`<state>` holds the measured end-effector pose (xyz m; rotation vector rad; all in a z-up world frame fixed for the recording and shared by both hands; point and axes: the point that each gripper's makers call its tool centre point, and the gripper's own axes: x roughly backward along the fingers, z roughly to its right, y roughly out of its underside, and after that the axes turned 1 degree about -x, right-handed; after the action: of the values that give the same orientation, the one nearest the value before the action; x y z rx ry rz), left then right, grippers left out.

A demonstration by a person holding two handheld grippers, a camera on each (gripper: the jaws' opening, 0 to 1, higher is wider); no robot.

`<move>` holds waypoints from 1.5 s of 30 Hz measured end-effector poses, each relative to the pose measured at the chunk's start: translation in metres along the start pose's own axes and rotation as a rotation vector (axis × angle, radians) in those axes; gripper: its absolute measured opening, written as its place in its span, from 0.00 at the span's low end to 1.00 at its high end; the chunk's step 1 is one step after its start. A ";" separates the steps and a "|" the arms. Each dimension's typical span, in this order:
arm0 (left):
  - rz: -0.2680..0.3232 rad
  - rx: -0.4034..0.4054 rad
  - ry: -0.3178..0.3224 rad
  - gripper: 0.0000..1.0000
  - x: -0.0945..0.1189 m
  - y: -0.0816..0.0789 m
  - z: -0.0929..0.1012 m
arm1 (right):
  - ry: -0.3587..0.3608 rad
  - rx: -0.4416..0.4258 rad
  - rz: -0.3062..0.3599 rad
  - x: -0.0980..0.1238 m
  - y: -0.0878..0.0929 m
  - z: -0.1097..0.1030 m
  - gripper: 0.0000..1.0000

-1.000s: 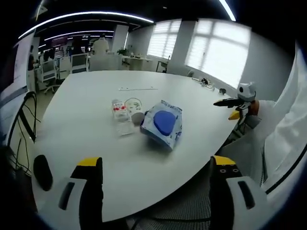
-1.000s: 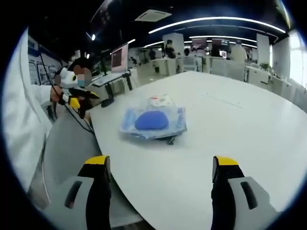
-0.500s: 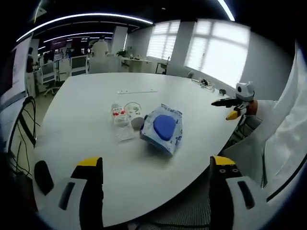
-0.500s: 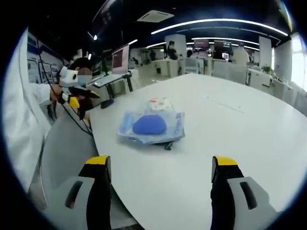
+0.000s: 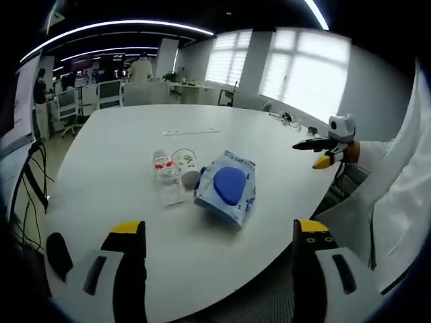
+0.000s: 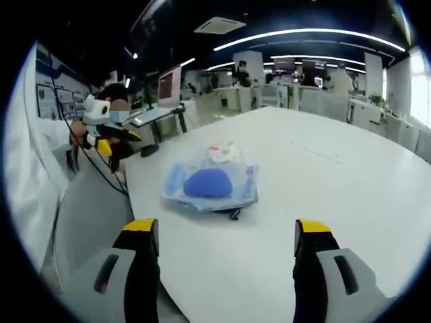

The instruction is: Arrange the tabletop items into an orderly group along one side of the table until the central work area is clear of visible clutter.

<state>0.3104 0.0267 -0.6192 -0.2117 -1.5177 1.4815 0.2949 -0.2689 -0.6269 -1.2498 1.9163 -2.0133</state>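
Note:
A clear blue-printed packet (image 5: 226,188) holding a blue round thing lies near the middle of the white table (image 5: 121,141). Beside it are a small clear bottle with a red label (image 5: 165,168), a clear round lidded cup (image 5: 186,159) and a small grey lump (image 5: 191,179). My left gripper (image 5: 214,252) is open, well short of the items, over the table's near edge. In the right gripper view the same packet (image 6: 210,185) lies ahead with the clear items (image 6: 222,152) behind it; my right gripper (image 6: 218,249) is open and holds nothing. The other gripper (image 5: 330,140) shows at the right.
A thin pale strip (image 5: 192,132) lies farther back on the table. A black object (image 5: 59,254) sits by the left jaw at the table edge. A person in a white coat (image 6: 30,168) stands at the table's side. Office desks and chairs fill the background.
Both views have shifted slightly as the hands moved; the packet looks a little nearer in the right gripper view. The items on the table have not moved.

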 end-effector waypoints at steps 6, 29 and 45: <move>0.007 0.001 0.000 0.91 -0.007 -0.006 0.002 | -0.011 0.006 -0.001 -0.009 -0.005 0.004 0.80; 0.022 0.030 -0.013 0.90 -0.039 -0.017 0.005 | -0.081 0.023 -0.008 -0.046 -0.021 0.017 0.78; 0.018 0.073 -0.024 0.89 -0.061 -0.015 0.000 | -0.129 0.019 -0.034 -0.076 -0.021 0.024 0.75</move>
<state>0.3490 -0.0199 -0.6367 -0.1653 -1.4817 1.5556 0.3692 -0.2393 -0.6482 -1.3802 1.8254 -1.9104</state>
